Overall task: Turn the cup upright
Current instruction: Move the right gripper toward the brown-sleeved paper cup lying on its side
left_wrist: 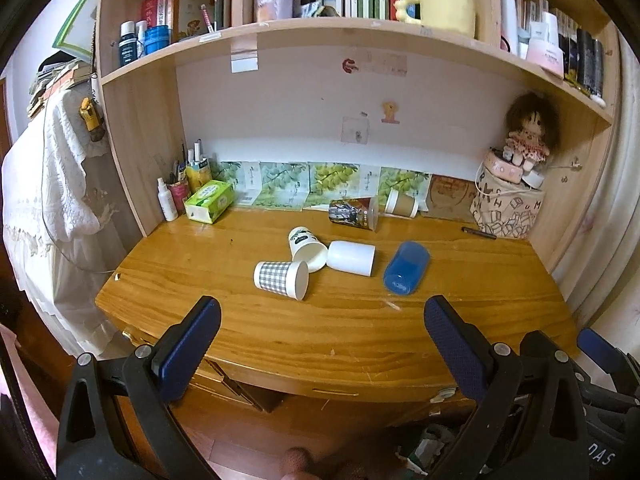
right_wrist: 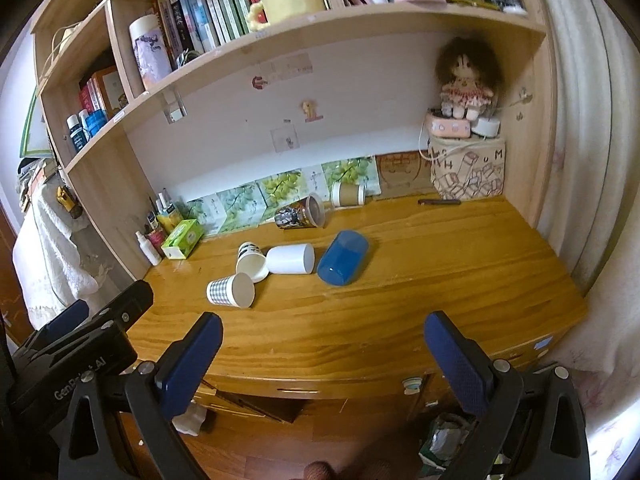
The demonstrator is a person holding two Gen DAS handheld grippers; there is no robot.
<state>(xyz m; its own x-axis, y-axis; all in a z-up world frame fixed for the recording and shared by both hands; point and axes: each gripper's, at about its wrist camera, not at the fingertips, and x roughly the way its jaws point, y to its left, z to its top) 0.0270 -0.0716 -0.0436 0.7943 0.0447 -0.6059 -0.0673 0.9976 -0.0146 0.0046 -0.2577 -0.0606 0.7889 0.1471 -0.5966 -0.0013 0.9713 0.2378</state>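
Note:
Several cups lie on their sides on the wooden desk [left_wrist: 280, 332]. A checked paper cup [left_wrist: 281, 279] [right_wrist: 231, 290] lies nearest, beside a white paper cup with a dark print [left_wrist: 307, 249] [right_wrist: 251, 263] and a plain white cup [left_wrist: 351, 257] [right_wrist: 290, 259]. A blue plastic cup [left_wrist: 406, 266] [right_wrist: 343, 257] lies to their right. A dark printed cup [left_wrist: 353, 213] [right_wrist: 301, 213] and a brown paper cup [left_wrist: 401, 203] [right_wrist: 348, 193] lie near the back. My left gripper [left_wrist: 322, 316] and right gripper [right_wrist: 323, 332] are open and empty, held in front of the desk's front edge.
A green tissue box [left_wrist: 210, 201], a pen holder and a spray bottle [left_wrist: 167, 200] stand at the back left. A patterned bag [left_wrist: 506, 208] with a doll on top stands at the back right, a pen [left_wrist: 479, 232] beside it. Shelves of books hang above the desk.

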